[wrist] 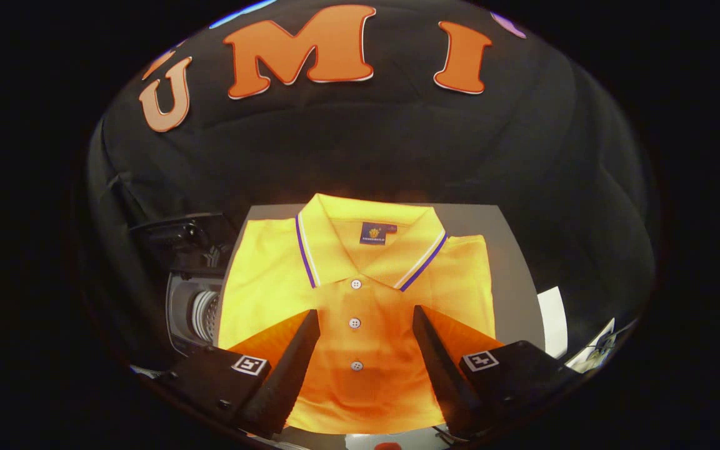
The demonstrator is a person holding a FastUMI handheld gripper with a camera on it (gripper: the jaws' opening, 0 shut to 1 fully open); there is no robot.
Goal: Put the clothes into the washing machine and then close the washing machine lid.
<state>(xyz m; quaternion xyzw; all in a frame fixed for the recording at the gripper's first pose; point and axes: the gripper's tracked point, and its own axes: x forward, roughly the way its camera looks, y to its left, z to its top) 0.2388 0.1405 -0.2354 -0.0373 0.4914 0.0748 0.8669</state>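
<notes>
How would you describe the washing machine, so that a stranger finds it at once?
Start at the grey table with the folded yellow polo shirt. Beside it, past the open gripper, stands the washing machine: a small appliance, its dark lid raised over a round ribbed opening.

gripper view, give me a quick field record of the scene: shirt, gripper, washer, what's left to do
garment: yellow polo shirt, folded flat, collar away from the gripper, placket buttons up
support: grey table under the shirt
gripper: gripper open, fingers spread over the shirt's front, one each side of the button row; contact cannot be told
washing machine: washing machine beside the table, on the left finger's side, lid raised, drum showing
task state: shirt not yet gripped and not yet in the machine; lid not yet closed
</notes>
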